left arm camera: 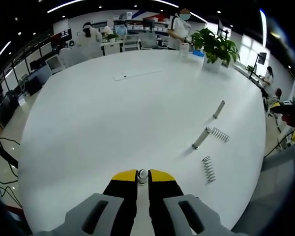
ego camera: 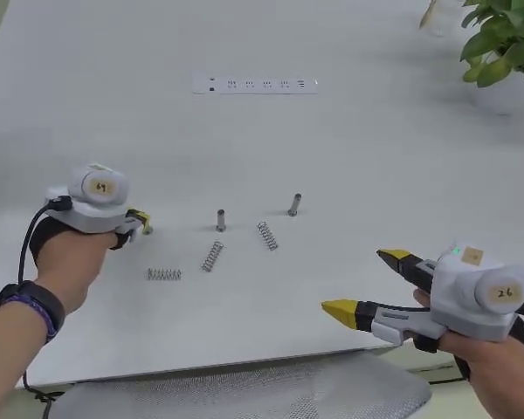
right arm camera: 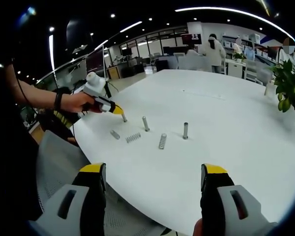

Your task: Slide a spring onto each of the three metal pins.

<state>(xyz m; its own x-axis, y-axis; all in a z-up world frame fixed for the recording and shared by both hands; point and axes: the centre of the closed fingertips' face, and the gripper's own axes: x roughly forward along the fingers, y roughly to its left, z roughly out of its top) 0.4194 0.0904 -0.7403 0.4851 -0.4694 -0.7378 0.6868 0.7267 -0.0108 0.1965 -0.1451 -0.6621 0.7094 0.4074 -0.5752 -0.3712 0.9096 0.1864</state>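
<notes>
White desk (ego camera: 358, 140) under both tools. The left tool (ego camera: 140, 222) is pinched narrow on the top of the left pin (left arm camera: 142, 173), which stands on the desk near its left front. The middle pin (ego camera: 221, 220) and the right pin (ego camera: 294, 205) stand upright and free, apart from each other, further to the right.

The left spring (ego camera: 164, 274) lies flat in front of the left tool, nearer the person. The middle spring (ego camera: 212, 256) lies just in front of the middle pin. The right spring (ego camera: 267, 235) lies between the middle pin and the right pin, a little nearer the person. None of the three sits on a pin.

The right tool (ego camera: 367, 281) hovers over the desk's front edge on the right, its jaws spread wide and holding nothing, well apart from the pins.

Farther back, a white power strip (ego camera: 255, 85) lies mid-desk, and a green plant (ego camera: 506, 39) stands at the far right corner.
</notes>
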